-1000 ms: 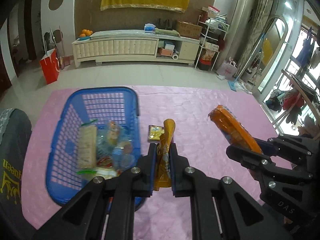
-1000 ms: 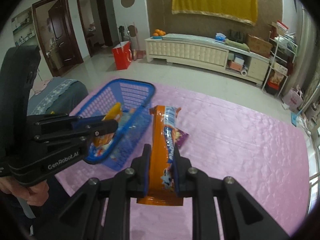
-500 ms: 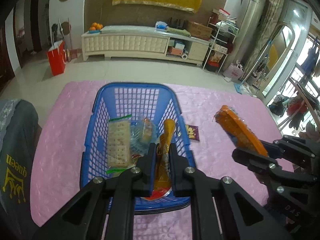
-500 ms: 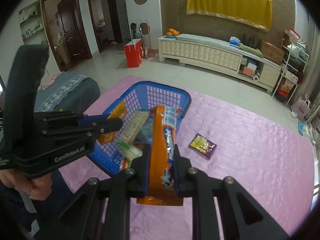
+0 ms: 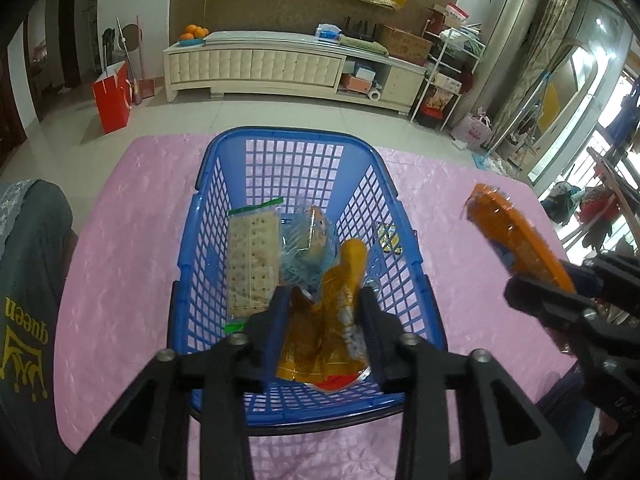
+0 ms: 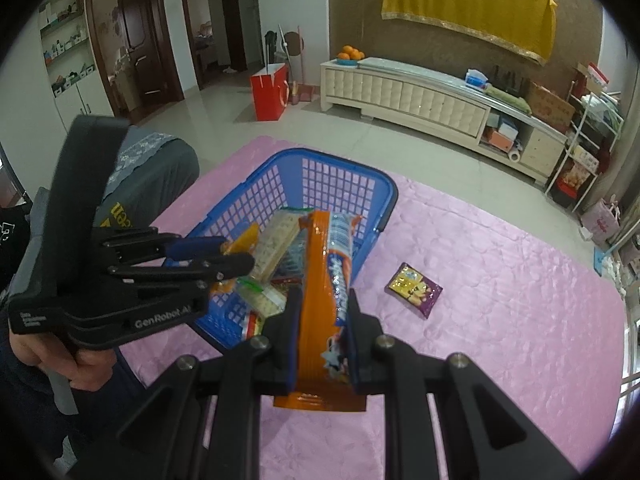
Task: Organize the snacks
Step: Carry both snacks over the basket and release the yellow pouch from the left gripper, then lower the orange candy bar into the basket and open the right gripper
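A blue basket [image 5: 304,148] sits on the pink cloth and holds a cracker pack [image 5: 252,256] and a clear wrapped snack [image 5: 308,240]. My left gripper [image 5: 322,300] is open over the basket's near end; a yellow-orange snack bag [image 5: 336,320] lies loose between its spread fingers. My right gripper [image 6: 320,300] is shut on a long orange snack pack [image 6: 320,264] and holds it just right of the basket [image 6: 344,176]. That pack also shows in the left wrist view [image 5: 516,240]. A small purple snack packet [image 6: 414,290] lies on the cloth to the right.
The pink cloth [image 6: 500,300] covers the table. A grey chair back [image 5: 28,280] stands at the left edge. A cream cabinet [image 5: 280,64] and a red bag [image 5: 112,96] stand far back on the tiled floor.
My left gripper moved over the basket and its fingers opened, letting the yellow-orange bag go into the basket. My right gripper moved closer to the basket with the orange pack.
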`<state>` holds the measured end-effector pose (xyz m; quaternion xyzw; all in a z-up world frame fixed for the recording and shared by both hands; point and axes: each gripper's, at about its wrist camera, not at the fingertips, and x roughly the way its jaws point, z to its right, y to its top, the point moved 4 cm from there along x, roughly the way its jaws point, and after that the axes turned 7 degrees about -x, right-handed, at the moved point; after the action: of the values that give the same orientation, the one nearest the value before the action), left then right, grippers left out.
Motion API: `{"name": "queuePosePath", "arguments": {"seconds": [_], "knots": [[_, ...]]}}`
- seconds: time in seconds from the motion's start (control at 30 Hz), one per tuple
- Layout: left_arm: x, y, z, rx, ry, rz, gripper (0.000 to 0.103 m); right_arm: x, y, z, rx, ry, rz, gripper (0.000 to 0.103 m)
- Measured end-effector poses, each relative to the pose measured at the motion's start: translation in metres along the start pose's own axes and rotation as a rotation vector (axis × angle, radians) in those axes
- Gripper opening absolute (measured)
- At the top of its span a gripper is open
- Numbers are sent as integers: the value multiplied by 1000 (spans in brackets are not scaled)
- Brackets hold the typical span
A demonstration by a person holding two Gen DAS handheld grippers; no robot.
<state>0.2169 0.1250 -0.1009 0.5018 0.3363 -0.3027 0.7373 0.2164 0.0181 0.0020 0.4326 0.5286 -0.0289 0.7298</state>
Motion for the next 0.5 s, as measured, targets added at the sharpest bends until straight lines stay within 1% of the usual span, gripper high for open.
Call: {"name": "queuePosePath", "arguments": {"seconds": [0.03,0.1,0.13,0.17,0.23,0.27,0.33,0.5], "knots": [[-1,-1,0,3,9,-1,42,-2,0,-1,-2,-1,2,23],[-4,-2,2,12,28,5,45,-5,0,-3,-6,-6,7,23],[-7,-2,2,15,30,10,50,-6,1,-3,-8,-8,8,23],[-10,-3,2,18,27,12,55,-8,1,-4,-10,-8,10,23],[-14,-3,2,27,14,19,58,-10,1,-6,-17,-10,14,23],[-17,-3,2,35,10,24,62,-11,1,-7,-19,-10,16,23],[-21,-1,-1,42,17,38,64,-12,2,-9,-23,-11,19,23],[-35,1,-11,34,27,66,64,-12,5,-16,-33,-10,27,23]]}}
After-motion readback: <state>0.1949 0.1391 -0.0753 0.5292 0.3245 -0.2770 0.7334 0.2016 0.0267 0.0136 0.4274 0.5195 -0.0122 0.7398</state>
